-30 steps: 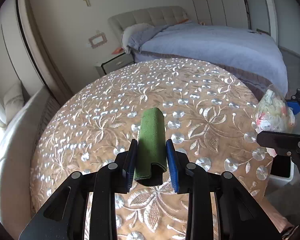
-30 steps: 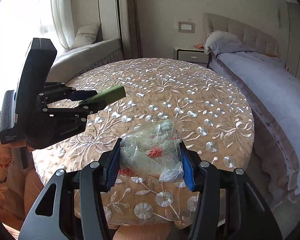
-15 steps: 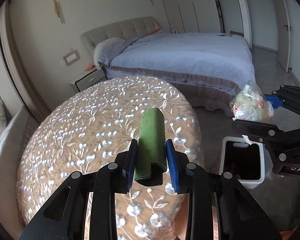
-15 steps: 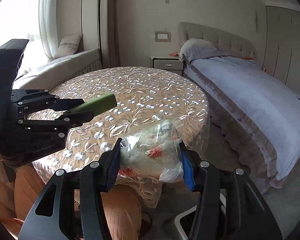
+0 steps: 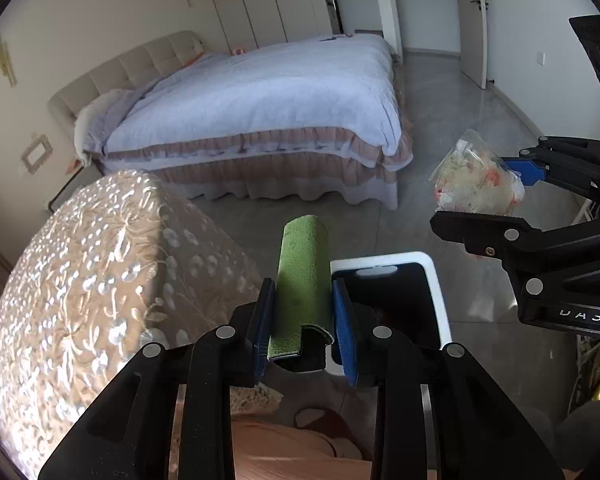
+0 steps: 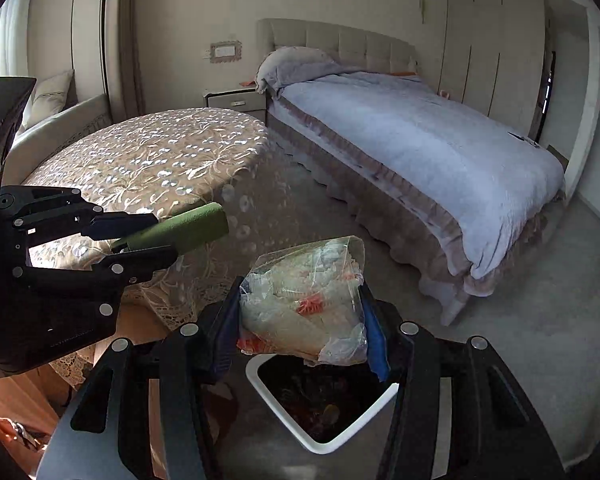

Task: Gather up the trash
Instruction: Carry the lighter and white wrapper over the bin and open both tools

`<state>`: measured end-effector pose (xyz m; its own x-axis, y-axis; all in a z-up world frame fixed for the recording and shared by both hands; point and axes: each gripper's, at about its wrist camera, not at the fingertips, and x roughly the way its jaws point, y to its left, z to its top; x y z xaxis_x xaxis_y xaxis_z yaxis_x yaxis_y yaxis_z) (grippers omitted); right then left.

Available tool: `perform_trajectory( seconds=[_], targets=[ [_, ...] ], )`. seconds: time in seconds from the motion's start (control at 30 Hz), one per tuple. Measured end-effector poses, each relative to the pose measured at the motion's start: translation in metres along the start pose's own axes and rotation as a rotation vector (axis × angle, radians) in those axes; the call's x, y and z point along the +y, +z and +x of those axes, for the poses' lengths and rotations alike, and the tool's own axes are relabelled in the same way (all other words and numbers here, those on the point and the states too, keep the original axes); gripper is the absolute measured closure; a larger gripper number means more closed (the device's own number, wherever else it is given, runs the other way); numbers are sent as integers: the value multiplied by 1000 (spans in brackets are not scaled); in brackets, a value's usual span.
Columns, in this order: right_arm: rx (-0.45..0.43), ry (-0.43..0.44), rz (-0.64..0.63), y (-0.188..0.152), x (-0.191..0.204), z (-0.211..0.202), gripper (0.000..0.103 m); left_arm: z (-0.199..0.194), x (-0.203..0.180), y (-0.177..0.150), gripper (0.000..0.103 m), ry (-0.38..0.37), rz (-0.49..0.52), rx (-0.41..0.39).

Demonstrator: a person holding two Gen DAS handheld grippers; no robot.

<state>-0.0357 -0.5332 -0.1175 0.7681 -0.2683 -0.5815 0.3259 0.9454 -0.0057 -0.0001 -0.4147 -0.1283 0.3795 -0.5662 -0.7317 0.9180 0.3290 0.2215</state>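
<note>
The left gripper (image 5: 303,316) has its fingers clamped on a green felt-like folded sleeve (image 5: 302,280), held in the air beside the round embroidered worktop (image 5: 92,272). The right gripper (image 6: 302,326) has its fingers closed around a clear plastic bag of crumpled scraps (image 6: 306,300), directly above the white rectangular black-lined waste bin (image 6: 320,446) standing on the grey floor (image 6: 520,340).

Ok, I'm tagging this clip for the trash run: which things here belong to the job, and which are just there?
Part of the job:
- green felt roll, clamped in the left gripper
- clear bag of scraps, clamped in the right gripper
- white bin on the floor under both

Just there:
- bed
- round table with embroidered cloth
- nightstand
</note>
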Motion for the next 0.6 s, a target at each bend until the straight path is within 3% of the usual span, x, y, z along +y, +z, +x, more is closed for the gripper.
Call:
perform_trajectory(
  seconds=[0.17, 0.37, 0.6],
  targets=[
    [87, -46, 55, -28, -34, 18, 50, 48, -26, 1, 75, -80, 69, 79],
    [171, -40, 78, -57, -65, 47, 49, 99, -49, -7, 75, -121, 148, 147],
    [263, -32, 11, -88, -72, 86, 50, 134, -48, -17, 74, -190, 107, 246]
  ],
)
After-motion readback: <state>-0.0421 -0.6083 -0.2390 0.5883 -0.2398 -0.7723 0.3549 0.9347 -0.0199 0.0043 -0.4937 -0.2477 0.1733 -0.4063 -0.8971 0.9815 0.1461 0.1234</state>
